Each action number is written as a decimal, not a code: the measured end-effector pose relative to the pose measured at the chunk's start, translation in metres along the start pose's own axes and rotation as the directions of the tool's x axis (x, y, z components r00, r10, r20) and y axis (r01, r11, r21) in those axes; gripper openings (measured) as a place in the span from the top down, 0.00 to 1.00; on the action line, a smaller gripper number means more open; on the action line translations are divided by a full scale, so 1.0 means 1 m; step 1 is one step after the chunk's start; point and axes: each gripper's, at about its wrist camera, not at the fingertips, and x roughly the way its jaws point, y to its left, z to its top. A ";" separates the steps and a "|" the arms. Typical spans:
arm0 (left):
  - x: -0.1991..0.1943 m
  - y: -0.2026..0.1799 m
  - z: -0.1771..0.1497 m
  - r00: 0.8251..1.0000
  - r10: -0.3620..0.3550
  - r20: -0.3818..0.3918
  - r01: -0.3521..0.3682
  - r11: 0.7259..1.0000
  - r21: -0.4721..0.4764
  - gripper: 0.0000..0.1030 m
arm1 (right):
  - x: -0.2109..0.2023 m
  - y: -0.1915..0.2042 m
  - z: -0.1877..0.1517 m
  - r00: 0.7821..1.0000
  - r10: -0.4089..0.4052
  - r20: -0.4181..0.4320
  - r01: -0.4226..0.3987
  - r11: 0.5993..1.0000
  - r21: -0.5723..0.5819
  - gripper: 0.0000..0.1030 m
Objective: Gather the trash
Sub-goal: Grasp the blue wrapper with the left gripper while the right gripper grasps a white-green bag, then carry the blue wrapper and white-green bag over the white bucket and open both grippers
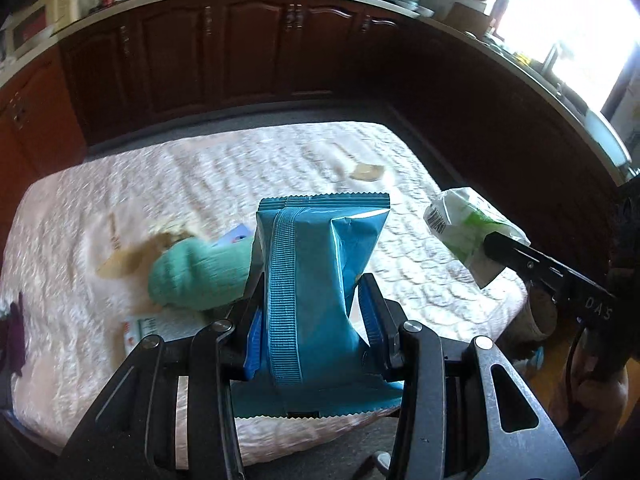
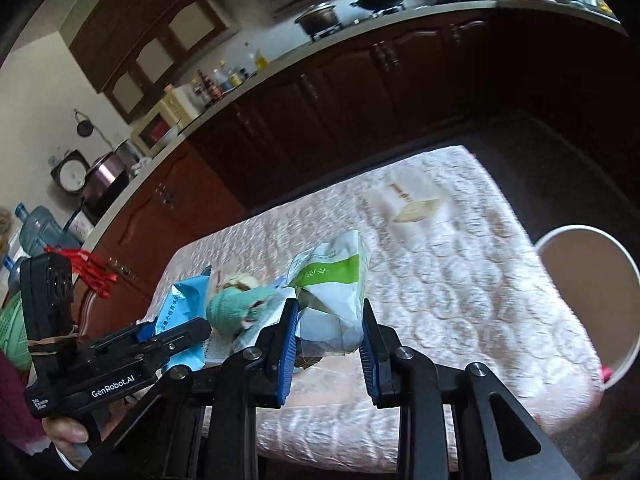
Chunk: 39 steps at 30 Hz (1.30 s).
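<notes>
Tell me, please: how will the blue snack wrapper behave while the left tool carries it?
The blue wrapper is probably light and floppy: its thin film creases where the left tool pinches it. It looks glossy, so it may slip if the grip loosens. Its free top stands up unsupported above the tool, so it could flap or bend when swung.

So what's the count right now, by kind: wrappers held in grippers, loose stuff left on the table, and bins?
Held wrappers: 2, the blue wrapper in the left gripper and the white-and-green wrapper in the right gripper
Loose on table: at least 4, including a green sock
Bins: 1, the white bin
Total: 7
</notes>
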 end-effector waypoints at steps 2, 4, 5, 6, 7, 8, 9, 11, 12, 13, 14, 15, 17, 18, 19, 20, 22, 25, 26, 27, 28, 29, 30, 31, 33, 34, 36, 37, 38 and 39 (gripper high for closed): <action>0.003 -0.013 0.005 1.000 -0.011 0.001 0.011 1.000 0.024 0.61 | -0.008 -0.010 0.001 1.000 -0.013 0.014 0.013 1.000 0.020 0.74; 0.005 -0.025 0.008 1.000 -0.023 0.002 0.023 0.999 0.045 0.61 | -0.016 -0.021 0.000 0.999 -0.035 0.024 0.034 0.999 0.040 0.74; 0.007 -0.031 0.010 1.000 -0.030 0.001 0.030 0.998 0.053 0.61 | -0.019 -0.026 0.000 0.999 -0.044 0.027 0.043 0.998 0.049 0.74; 0.009 -0.038 0.012 0.999 -0.041 -0.001 0.041 0.997 0.064 0.61 | -0.023 -0.033 0.000 0.998 -0.055 0.033 0.053 0.997 0.061 0.74; 0.011 -0.044 0.012 0.999 -0.049 -0.001 0.049 0.996 0.072 0.61 | -0.027 -0.038 0.000 0.997 -0.062 0.038 0.059 0.996 0.070 0.74; 0.013 -0.050 0.014 0.998 -0.057 -0.003 0.057 0.995 0.081 0.61 | -0.031 -0.043 0.000 0.997 -0.070 0.044 0.066 0.995 0.079 0.74; 0.015 -0.056 0.015 0.998 -0.066 -0.005 0.066 0.994 0.092 0.61 | -0.034 -0.048 0.000 0.996 -0.078 0.049 0.074 0.993 0.087 0.74; 0.020 -0.066 0.017 0.997 -0.077 -0.009 0.078 0.991 0.105 0.61 | -0.043 -0.059 -0.001 0.993 -0.097 0.062 0.090 0.990 0.108 0.74; 0.022 -0.070 0.018 0.997 -0.082 -0.012 0.083 0.990 0.111 0.61 | -0.048 -0.065 -0.002 0.992 -0.105 0.068 0.096 0.988 0.120 0.74; 0.025 -0.076 0.020 0.996 -0.087 -0.018 0.088 0.989 0.116 0.61 | -0.050 -0.069 -0.002 0.991 -0.110 0.071 0.100 0.987 0.127 0.74; 0.028 -0.080 0.020 0.996 -0.090 -0.023 0.093 0.989 0.119 0.61 | -0.054 -0.074 -0.003 0.990 -0.118 0.075 0.107 0.985 0.138 0.74; 0.031 -0.083 0.022 0.995 -0.094 -0.027 0.097 0.988 0.121 0.61 | -0.058 -0.078 -0.004 0.989 -0.126 0.078 0.113 0.983 0.147 0.74; 0.036 -0.091 0.024 0.994 -0.100 -0.036 0.103 0.987 0.124 0.61 | -0.063 -0.085 -0.005 0.987 -0.135 0.081 0.121 0.979 0.161 0.74; 0.039 -0.095 0.024 0.994 -0.100 -0.039 0.104 0.987 0.126 0.61 | -0.067 -0.090 -0.006 0.986 -0.142 0.083 0.126 0.978 0.169 0.74; 0.042 -0.098 0.025 0.994 -0.099 -0.040 0.104 0.986 0.129 0.61 | -0.069 -0.092 -0.006 0.986 -0.147 0.083 0.131 0.976 0.174 0.74; 0.044 -0.102 0.027 0.994 -0.097 -0.042 0.102 0.986 0.133 0.61 | -0.071 -0.095 -0.007 0.985 -0.151 0.085 0.134 0.975 0.180 0.74; 0.048 -0.108 0.027 0.995 -0.092 -0.045 0.098 0.985 0.143 0.61 | -0.075 -0.100 -0.009 0.984 -0.158 0.087 0.139 0.972 0.190 0.74; 0.053 -0.116 0.029 0.995 -0.088 -0.048 0.095 0.984 0.154 0.61 | -0.080 -0.108 -0.010 0.982 -0.169 0.087 0.149 0.968 0.203 0.74; 0.054 -0.119 0.030 0.995 -0.087 -0.048 0.094 0.983 0.158 0.61 | -0.082 -0.111 -0.010 0.981 -0.172 0.087 0.151 0.967 0.207 0.74; 0.056 -0.122 0.030 0.995 -0.086 -0.049 0.093 0.982 0.163 0.61 | -0.083 -0.114 -0.011 0.981 -0.174 0.087 0.152 0.965 0.212 0.74; 0.057 -0.124 0.031 0.995 -0.085 -0.050 0.093 0.982 0.165 0.61 | -0.083 -0.115 -0.010 0.980 -0.176 0.088 0.153 0.964 0.217 0.74; 0.058 -0.126 0.032 0.995 -0.085 -0.052 0.093 0.981 0.169 0.61 | -0.084 -0.116 -0.009 0.980 -0.177 0.089 0.154 0.963 0.220 0.74; 0.059 -0.128 0.032 0.995 -0.084 -0.053 0.092 0.981 0.172 0.61 | -0.085 -0.118 -0.009 0.980 -0.179 0.090 0.155 0.962 0.225 0.74; 0.060 -0.130 0.032 0.995 -0.084 -0.055 0.093 0.980 0.176 0.61 | -0.085 -0.120 -0.009 0.979 -0.181 0.090 0.156 0.961 0.227 0.74; 0.063 -0.136 0.034 0.995 -0.086 -0.060 0.096 0.978 0.183 0.61 | -0.087 -0.123 -0.009 0.978 -0.187 0.092 0.162 0.959 0.234 0.74; 0.064 -0.138 0.035 0.994 -0.087 -0.062 0.097 0.978 0.187 0.61 | -0.089 -0.126 -0.009 0.977 -0.191 0.094 0.164 0.957 0.240 0.74; 0.067 -0.142 0.037 0.994 -0.091 -0.065 0.102 0.976 0.193 0.61 | -0.092 -0.131 -0.010 0.975 -0.197 0.098 0.168 0.955 0.247 0.74; 0.069 -0.145 0.038 0.993 -0.095 -0.068 0.107 0.974 0.198 0.61 | -0.094 -0.135 -0.010 0.974 -0.203 0.100 0.173 0.952 0.253 0.74; 0.071 -0.149 0.039 0.992 -0.100 -0.072 0.113 0.973 0.203 0.61 | -0.096 -0.138 -0.010 0.973 -0.209 0.102 0.177 0.950 0.258 0.74; 0.073 -0.152 0.040 0.992 -0.103 -0.074 0.116 0.971 0.208 0.61 | -0.098 -0.142 -0.011 0.971 -0.218 0.103 0.184 0.946 0.269 0.74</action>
